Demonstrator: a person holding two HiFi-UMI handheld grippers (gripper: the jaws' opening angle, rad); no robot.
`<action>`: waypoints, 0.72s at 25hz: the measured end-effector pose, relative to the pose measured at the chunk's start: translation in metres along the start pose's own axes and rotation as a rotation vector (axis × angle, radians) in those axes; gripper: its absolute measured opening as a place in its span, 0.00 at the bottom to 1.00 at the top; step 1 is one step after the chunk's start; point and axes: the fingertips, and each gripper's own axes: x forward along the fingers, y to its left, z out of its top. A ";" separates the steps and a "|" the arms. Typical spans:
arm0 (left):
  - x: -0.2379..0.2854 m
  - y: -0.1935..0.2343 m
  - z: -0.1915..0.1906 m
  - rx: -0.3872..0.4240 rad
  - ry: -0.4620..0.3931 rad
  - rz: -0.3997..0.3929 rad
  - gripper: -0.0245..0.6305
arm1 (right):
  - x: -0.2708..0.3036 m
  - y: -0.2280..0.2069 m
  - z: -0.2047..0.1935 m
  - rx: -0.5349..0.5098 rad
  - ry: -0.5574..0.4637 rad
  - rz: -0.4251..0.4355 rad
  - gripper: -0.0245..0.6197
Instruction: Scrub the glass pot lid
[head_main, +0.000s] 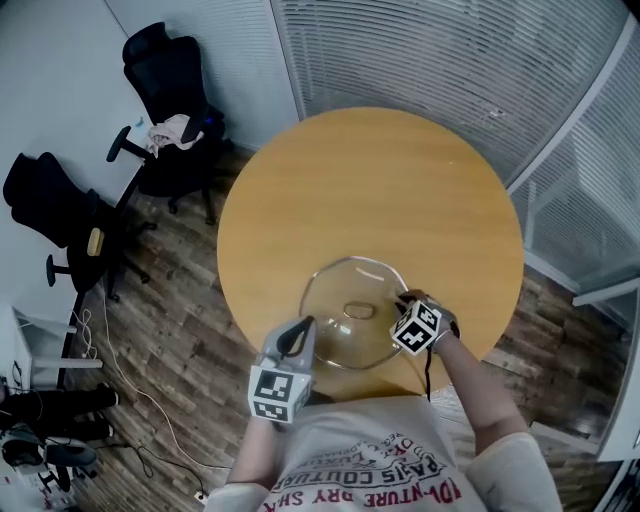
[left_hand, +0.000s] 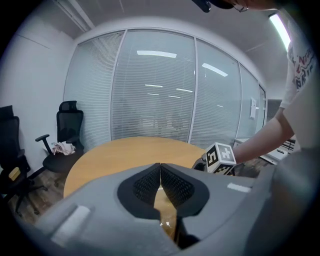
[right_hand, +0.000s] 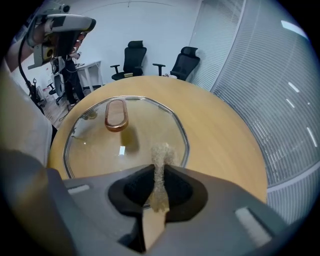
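Shirt: white with red print, bottom edge of the head view.
Left gripper: jaws closed, tips touching, nothing pinched between them. A glassy glint shows through the gap behind the tips. In the head view it sits at the lower-left rim of the lid.
Right gripper: clamped on a scouring pad – a coarse beige strip sticking out past the tips, over the near rim of the lid.
Glass pot lid: flat on the table, close to the table's lower edge in the head view, between the two grippers. Metal rim, clear glass, wood visible through it.
Lid handle: copper-coloured oval loop, roughly mid-lid.
In the way: the left gripper's own grey body blocks the lid in its view, apart from that glint; the right gripper's marker cube sits right of centre there.
Table: round, light wood.
Floor: dark wood planks, with a white cable trailing at lower left of the head view.
Chairs: two black office chairs, upper left of the head view – one carrying a crumpled cloth, the other further left.
Wall: glass partition with closed blinds across the top and right.
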 end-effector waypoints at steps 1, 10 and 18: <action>0.001 0.001 0.001 0.001 -0.002 -0.015 0.05 | -0.002 0.003 -0.003 0.016 0.003 -0.007 0.13; -0.001 0.000 -0.001 0.037 -0.005 -0.155 0.05 | -0.017 0.039 -0.023 0.163 0.037 -0.056 0.13; -0.014 0.015 -0.005 0.043 0.005 -0.244 0.05 | -0.026 0.079 -0.021 0.297 0.062 -0.101 0.13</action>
